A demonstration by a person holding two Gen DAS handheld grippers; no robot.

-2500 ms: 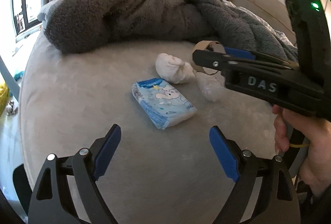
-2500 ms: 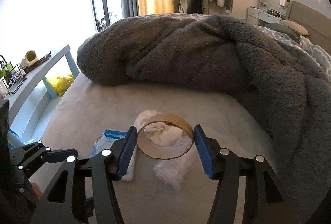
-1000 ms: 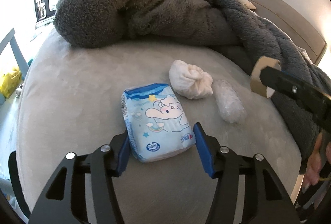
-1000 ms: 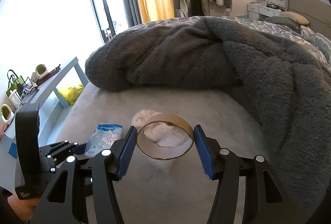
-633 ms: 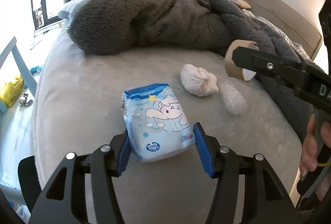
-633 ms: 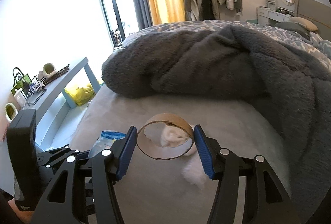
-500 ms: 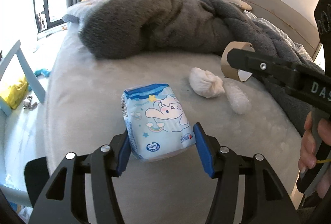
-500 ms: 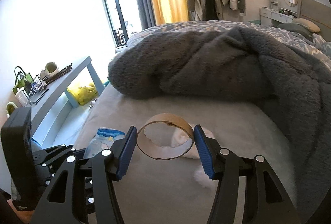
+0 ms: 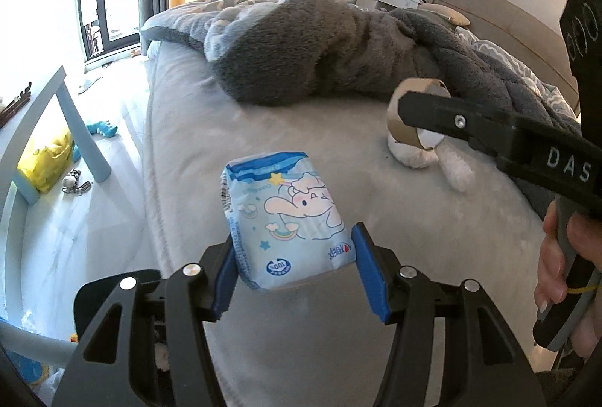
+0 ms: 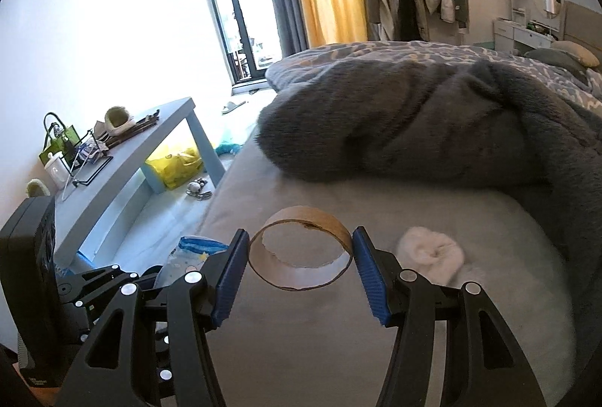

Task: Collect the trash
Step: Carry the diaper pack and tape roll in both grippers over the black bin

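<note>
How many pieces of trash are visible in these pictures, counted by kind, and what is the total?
Blue tissue pack, held in the left gripper: 1
Cardboard tape ring, held in the right gripper: 1
White crumpled wad on the bed: 1
Clear plastic wrap beside the wad: 1
Total: 4

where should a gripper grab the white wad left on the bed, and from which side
Grip the white wad across its rounded middle, coming from above. It is a soft, crumpled lump lying low on the bed, so fingers can likely straddle and squeeze it. Both grippers are full, so one must unload first.
</note>
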